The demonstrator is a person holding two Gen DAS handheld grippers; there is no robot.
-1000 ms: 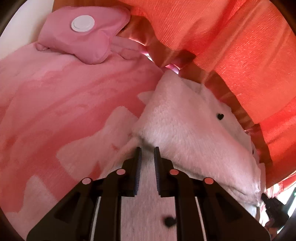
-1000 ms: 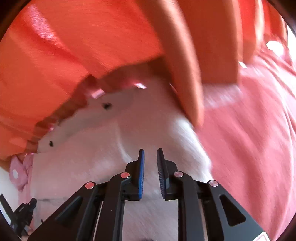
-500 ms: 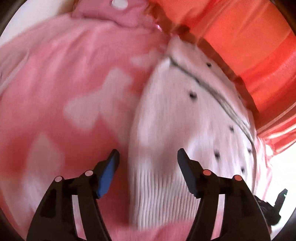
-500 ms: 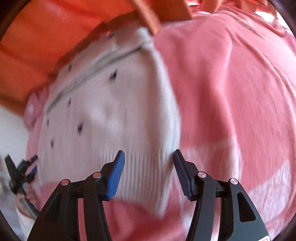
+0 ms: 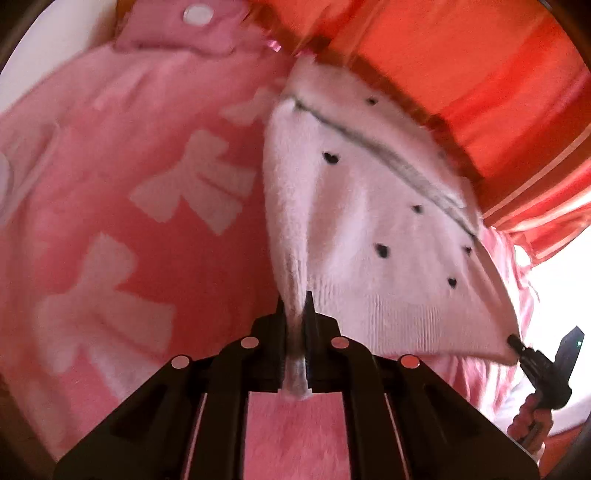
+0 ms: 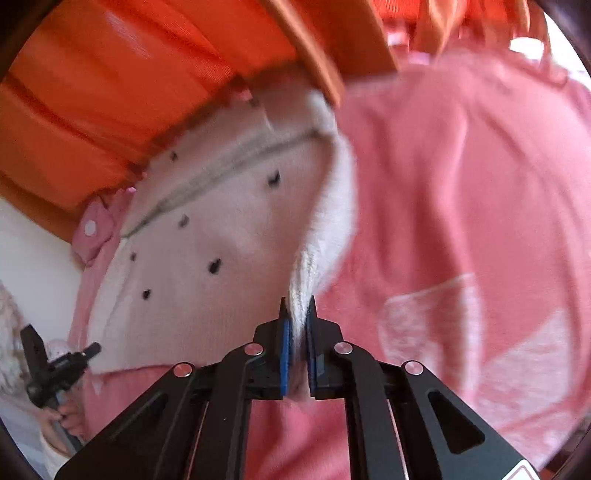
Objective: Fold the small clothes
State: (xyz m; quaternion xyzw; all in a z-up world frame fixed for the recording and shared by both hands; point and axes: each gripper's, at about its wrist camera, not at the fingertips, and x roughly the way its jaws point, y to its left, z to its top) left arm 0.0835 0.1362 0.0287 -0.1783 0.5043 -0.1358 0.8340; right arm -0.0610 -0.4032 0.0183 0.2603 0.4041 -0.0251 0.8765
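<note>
Between the pink fleece blanket with pale bow shapes [image 5: 122, 206] and the orange pleated fabric [image 5: 461, 74] behind it lies the small white knitted garment dotted with little black hearts [image 5: 369, 206], its far edge tucked against the orange cloth and its ribbed hem toward me. My left gripper [image 5: 295, 314] has just been closing and is now clamped on the hem's left corner, a pinch of white knit bunched between the jaws; my right gripper [image 6: 297, 314] has likewise just been closing and is pinched on the opposite corner, with knit squeezed between its blue pads [image 6: 284, 354]. Each gripper shows small at the edge of the other's view. I judge the garment to be light, soft and quite limp (fluffy knit like this sags wherever it is unsupported), so it should drape between my two holds rather than keep any shape of its own. It looks stretchy too, so pulling the corners apart too hard may distort the hem instead of flattening it. The ribbed band seems the firmest place to hold, and a deep bite there should stop the fuzzy surface from slipping out. A pink padded pouch with a white round button [image 5: 177, 26] sits well beyond on the blanket.
</note>
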